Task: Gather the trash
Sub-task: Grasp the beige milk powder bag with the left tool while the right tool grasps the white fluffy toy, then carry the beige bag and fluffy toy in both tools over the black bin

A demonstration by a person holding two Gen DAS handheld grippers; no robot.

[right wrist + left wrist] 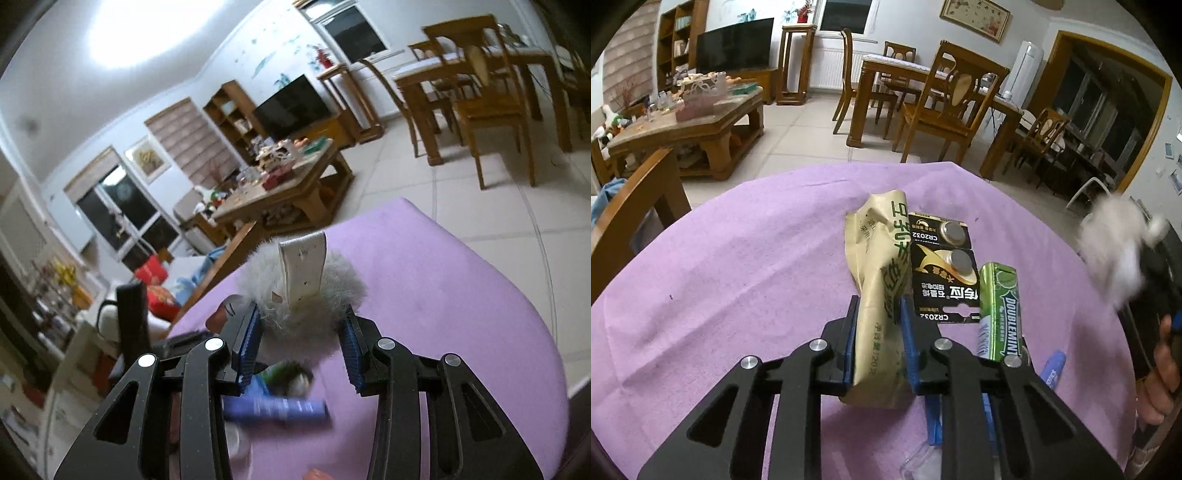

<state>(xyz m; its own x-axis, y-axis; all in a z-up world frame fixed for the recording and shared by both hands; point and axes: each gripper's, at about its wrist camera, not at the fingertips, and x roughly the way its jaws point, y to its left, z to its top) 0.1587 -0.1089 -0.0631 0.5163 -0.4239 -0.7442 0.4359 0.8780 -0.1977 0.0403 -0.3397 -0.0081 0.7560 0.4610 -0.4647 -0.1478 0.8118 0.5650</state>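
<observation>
My left gripper is shut on a crumpled beige wrapper with green print, which stands up from the purple cloth. Just right of it lie a black button-battery card, a green gum pack and a blue tube. My right gripper is shut on a grey-white furry thing with a white strap, held above the cloth. The same furry thing shows blurred at the right of the left wrist view, with a hand below it. Beneath the right gripper the blue tube is blurred.
A wooden chair back stands at the cloth's left edge. Beyond the far edge are tiled floor, a cluttered coffee table and a dining table with chairs. A clear plastic piece lies under the left gripper.
</observation>
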